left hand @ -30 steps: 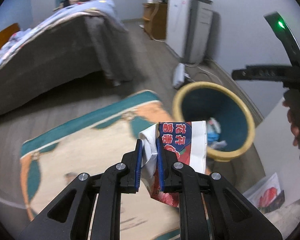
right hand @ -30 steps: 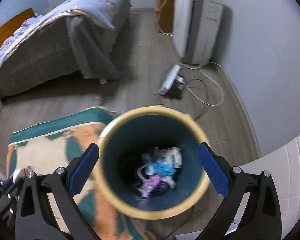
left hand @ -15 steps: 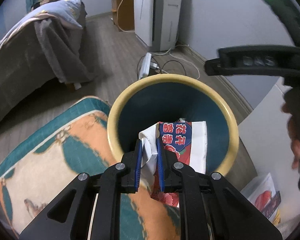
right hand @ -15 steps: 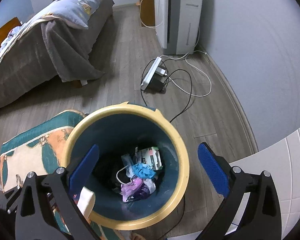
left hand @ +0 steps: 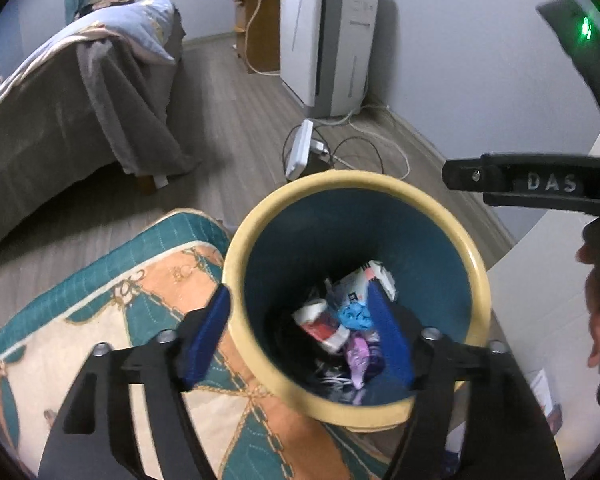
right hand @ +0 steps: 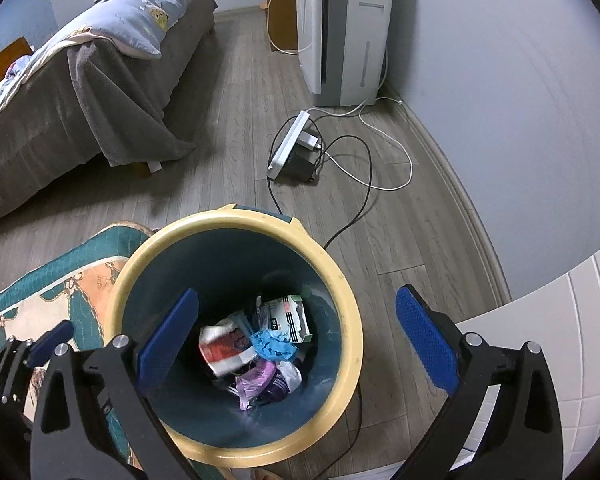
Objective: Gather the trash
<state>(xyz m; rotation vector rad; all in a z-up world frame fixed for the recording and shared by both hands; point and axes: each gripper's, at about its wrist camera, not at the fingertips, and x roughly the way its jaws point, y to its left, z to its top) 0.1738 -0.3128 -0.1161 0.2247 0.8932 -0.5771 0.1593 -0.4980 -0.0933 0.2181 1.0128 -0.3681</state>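
Grey wood-look planks [right hand: 236, 128] covered the bedroom floor, running out from the bin [right hand: 342, 280], a round tub with a cream rim and teal inside that stood near the pale wall [right hand: 500, 80]. Against the bin's left side lay a quilted rug [left hand: 112, 320] in teal, orange and cream, its edge touching the tub. Beyond the bin, a white power strip [right hand: 286, 148] lay with black and white cables looping back toward it, and farther along the wall stood a tall white appliance [right hand: 344, 28] with a small wooden cabinet [right hand: 280, 8] behind it. Well to the bin's far left sat a bed [right hand: 80, 80] under a grey-brown cover and a pale blue quilt. White tiled surface [right hand: 560, 320] showed close on the bin's right. The left gripper [left hand: 300, 340] hung over the bin's near rim, its blue-padded jaws having just swung wide apart with nothing between them; the red-and-white wrapper [left hand: 320, 326] lay down inside the tub on the heap of other trash, next to crumpled blue and purple scraps. The right gripper [right hand: 296, 340] hovered above the same bin, jaws spread wide and empty, with a hand [left hand: 598, 300] visible at its handle.
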